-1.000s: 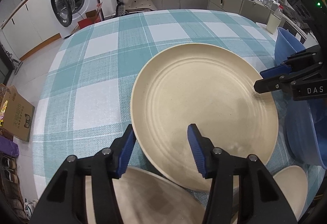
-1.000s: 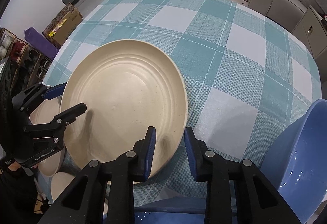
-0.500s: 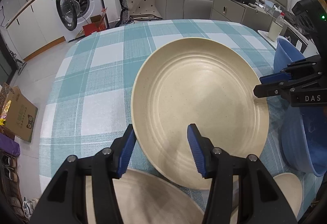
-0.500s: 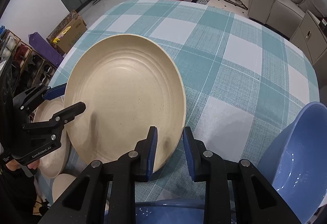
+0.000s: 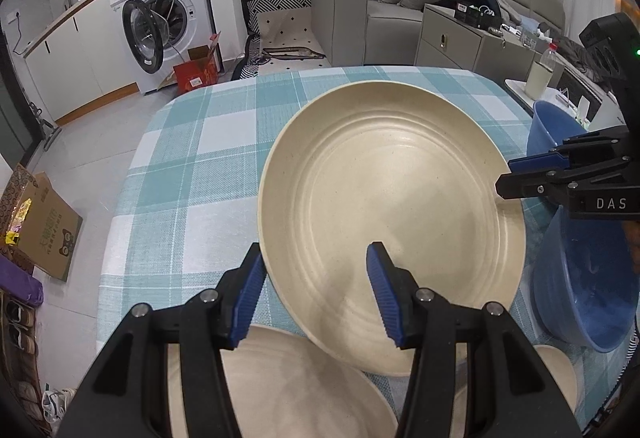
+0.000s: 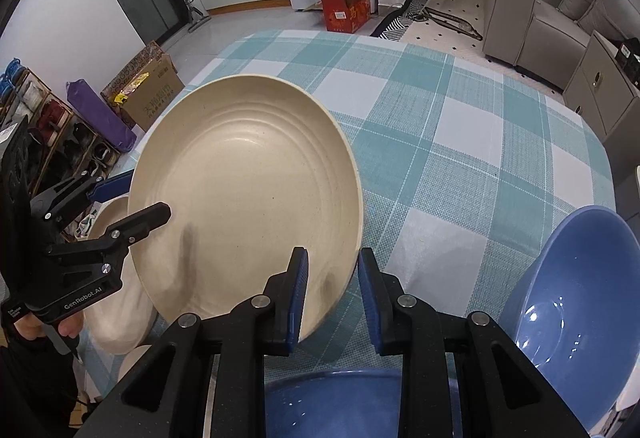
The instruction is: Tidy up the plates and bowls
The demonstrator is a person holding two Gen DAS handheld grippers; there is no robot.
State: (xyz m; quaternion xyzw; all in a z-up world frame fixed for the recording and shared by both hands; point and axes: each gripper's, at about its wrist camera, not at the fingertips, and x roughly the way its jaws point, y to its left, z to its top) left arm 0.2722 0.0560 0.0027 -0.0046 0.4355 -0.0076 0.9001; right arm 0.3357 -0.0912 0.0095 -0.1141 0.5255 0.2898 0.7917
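Cream and faintly ringed, a large plate [image 5: 394, 222] hangs above the teal-checked table [image 6: 460, 142], carried between two hand-held grippers during a job of sorting plates and bowls. Each tool pinches an opposite edge: the left gripper [image 5: 316, 292] straddles the near rim with one blue pad above the plate and one below, while the right gripper [image 6: 332, 292] is closed down hard on the far rim, its jaws almost together. Gripping both sides is probably what keeps so broad and shallow a dish level and stops it tipping out of a single pinch. Its likely destination, judging by the layout, is the stack of matching cream plates [image 5: 280, 390] lying just below the left gripper, near the table's edge. The left camera shows those plates clearly, along with the right gripper reaching in from the side and a small cream dish [image 5: 560, 374] at the lower right. The right camera gives what the left cannot: how far the plate overhangs the table's side, the hand [image 6: 66, 326] under the left tool, and two blue bowls [image 6: 572, 302], one upright beside the gripper and another directly beneath it. The risk, as it appears, is the thin rim slipping from the pads if the two hands drift apart.
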